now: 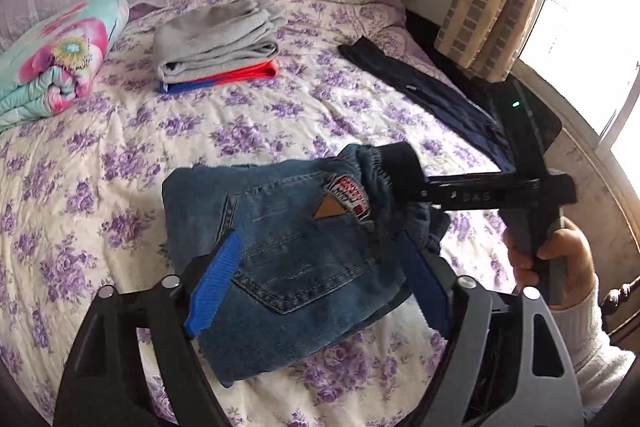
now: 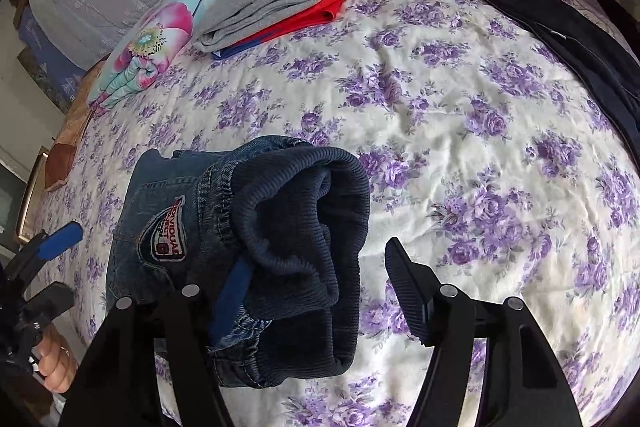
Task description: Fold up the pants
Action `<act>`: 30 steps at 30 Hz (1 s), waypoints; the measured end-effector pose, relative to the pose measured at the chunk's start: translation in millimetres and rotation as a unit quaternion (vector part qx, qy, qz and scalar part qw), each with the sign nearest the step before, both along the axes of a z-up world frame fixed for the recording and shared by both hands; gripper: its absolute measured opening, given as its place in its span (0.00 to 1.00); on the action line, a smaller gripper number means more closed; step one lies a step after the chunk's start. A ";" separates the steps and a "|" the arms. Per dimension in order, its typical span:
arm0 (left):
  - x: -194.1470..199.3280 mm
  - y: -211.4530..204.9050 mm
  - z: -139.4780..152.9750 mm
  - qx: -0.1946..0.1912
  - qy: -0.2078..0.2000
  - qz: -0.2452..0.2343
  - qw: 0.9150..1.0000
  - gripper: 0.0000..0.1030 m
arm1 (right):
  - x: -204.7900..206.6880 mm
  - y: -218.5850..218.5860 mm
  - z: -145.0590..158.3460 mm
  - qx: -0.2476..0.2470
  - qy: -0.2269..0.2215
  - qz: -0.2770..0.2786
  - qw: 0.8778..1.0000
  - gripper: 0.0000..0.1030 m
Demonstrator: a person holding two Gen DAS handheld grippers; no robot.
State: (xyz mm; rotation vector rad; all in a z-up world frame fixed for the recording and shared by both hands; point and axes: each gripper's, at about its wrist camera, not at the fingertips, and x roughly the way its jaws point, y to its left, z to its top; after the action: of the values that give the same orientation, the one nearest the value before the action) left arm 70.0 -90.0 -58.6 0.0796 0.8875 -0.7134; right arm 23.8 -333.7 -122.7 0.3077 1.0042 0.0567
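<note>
Left gripper (image 1: pixel 316 279) is seen from its own camera pitched downward over the bed (image 1: pixel 120 147). Its blue-padded fingers (image 1: pixel 216 283) stand apart on either side of the folded jeans (image 1: pixel 280 247); the left pad lies against the denim edge, the right pad is partly hidden behind the fabric. No squeeze on the cloth is visible, so the jaws are read as open, with the jeans lying between them.

Right gripper (image 2: pixel 320 291) is also angled downward. Its jaws are spread; the blue finger on the left (image 2: pixel 232 291) is tucked into the ribbed dark waistband (image 2: pixel 304 227), while the black finger on the right (image 2: pixel 408 287) stands clear over the sheet. No pinch is seen. In the left wrist view the right gripper reaches in from the right, held by a hand (image 1: pixel 560 255) in a white sleeve (image 1: pixel 596 339), its tip at the waistband.

The jeans are a compact folded bundle resting on the floral sheet near both grippers. In the left wrist view the long axis runs from lower left to upper right, waistband end at upper right, back pocket and patch (image 1: pixel 352 195) facing up.

Further back are noted a grey and red folded stack (image 1: pixel 216 47), a floral blanket roll (image 1: pixel 60 59), and dark pants (image 1: pixel 432 95) laid out at the right.
</note>
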 end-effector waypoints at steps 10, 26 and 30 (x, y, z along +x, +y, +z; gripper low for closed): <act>24.1 -27.2 -52.4 0.059 0.019 0.026 0.998 0.56 | -36.1 8.2 39.8 -0.067 -0.008 0.001 0.998 0.65; 42.3 -10.9 -35.5 0.011 0.050 0.017 0.999 0.58 | 45.1 52.1 26.5 -0.108 0.048 0.038 0.992 0.21; 27.6 61.1 20.5 -0.062 0.005 0.072 0.995 0.57 | 57.8 96.4 70.1 -0.130 -0.011 0.113 0.985 0.44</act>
State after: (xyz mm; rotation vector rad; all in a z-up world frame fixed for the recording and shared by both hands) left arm 97.6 -28.9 -38.1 -0.0985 0.8477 -0.6322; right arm 81.6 -237.2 -52.6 -0.0462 1.0088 0.1337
